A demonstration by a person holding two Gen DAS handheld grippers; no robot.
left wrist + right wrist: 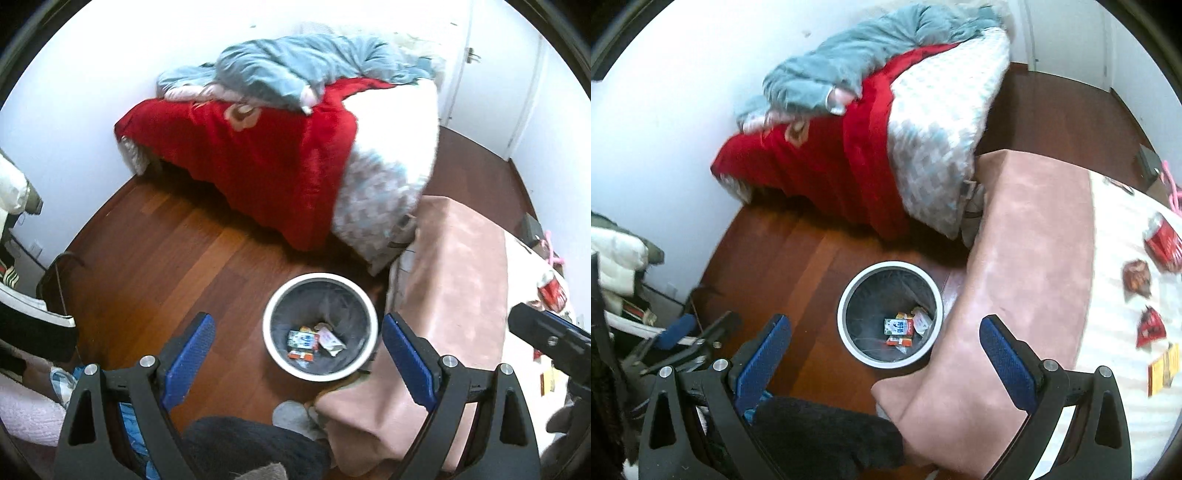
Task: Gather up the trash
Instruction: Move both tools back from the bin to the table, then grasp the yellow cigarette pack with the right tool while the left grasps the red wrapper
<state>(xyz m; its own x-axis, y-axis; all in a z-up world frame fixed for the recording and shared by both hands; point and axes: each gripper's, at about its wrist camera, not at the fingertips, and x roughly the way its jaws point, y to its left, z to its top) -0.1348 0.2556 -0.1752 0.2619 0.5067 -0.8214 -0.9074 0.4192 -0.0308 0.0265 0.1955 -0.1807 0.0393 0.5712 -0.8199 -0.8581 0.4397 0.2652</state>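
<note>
Both grippers stand released and empty: left gripper (297,354), right gripper (884,350), above the waste bin (846,295). Remaining wrappers (1150,326) lie on the tabletop (1123,369) to the right, nearer the right gripper.

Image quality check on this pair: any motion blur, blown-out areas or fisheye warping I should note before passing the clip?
Left wrist view: bedding on the bed is smeared, the wall is blown out white, and the floor bows strongly; the left tool and bin look sharper. Right wrist view: similar smear on the bed, the tabletop is overexposed, wrappers are soft, and corners are vignetted black.
</note>
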